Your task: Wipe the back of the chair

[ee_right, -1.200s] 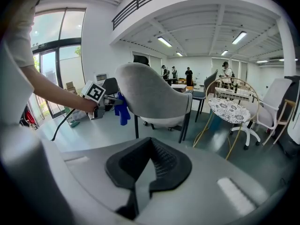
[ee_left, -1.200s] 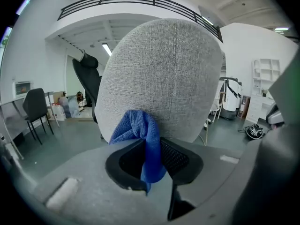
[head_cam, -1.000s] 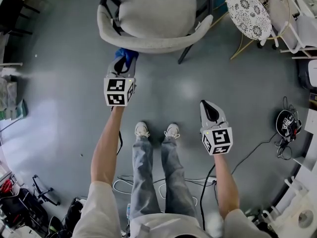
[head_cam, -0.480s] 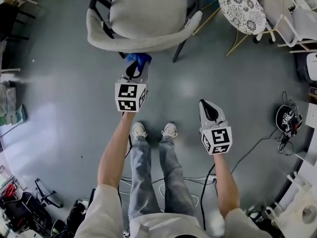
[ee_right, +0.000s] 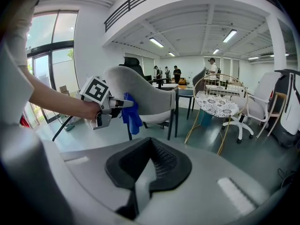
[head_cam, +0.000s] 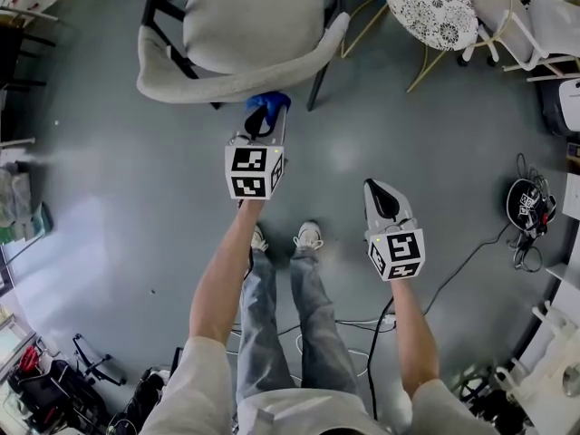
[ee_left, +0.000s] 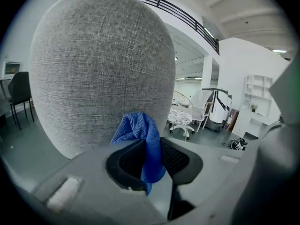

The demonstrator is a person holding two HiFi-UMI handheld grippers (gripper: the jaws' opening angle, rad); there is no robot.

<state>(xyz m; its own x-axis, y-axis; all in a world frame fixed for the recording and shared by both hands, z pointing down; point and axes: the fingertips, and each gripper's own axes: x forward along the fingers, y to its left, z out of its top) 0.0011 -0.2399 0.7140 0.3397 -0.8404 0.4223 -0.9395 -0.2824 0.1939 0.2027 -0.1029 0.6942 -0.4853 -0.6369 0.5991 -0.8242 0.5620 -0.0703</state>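
A grey upholstered chair (head_cam: 245, 39) stands at the top of the head view, its curved back (ee_left: 101, 74) toward me. My left gripper (head_cam: 267, 116) is shut on a blue cloth (head_cam: 269, 105) and holds it just behind the backrest's outer face. In the left gripper view the cloth (ee_left: 143, 142) bunches up against the grey fabric. My right gripper (head_cam: 382, 198) hangs lower and to the right, shut with nothing in it, well away from the chair. The right gripper view shows the left gripper (ee_right: 115, 104), the cloth (ee_right: 131, 114) and the chair (ee_right: 145, 97) from the side.
A round white lace-patterned table (head_cam: 426, 7) on gold legs stands right of the chair, with white chairs (head_cam: 535, 16) beyond. Cables and a black headset (head_cam: 526, 211) lie on the grey floor at right. Bags and stands (head_cam: 54, 388) sit lower left. People stand far off.
My left gripper with the blue cloth has moved to the right along the chair's back. The right gripper has stayed where it was.
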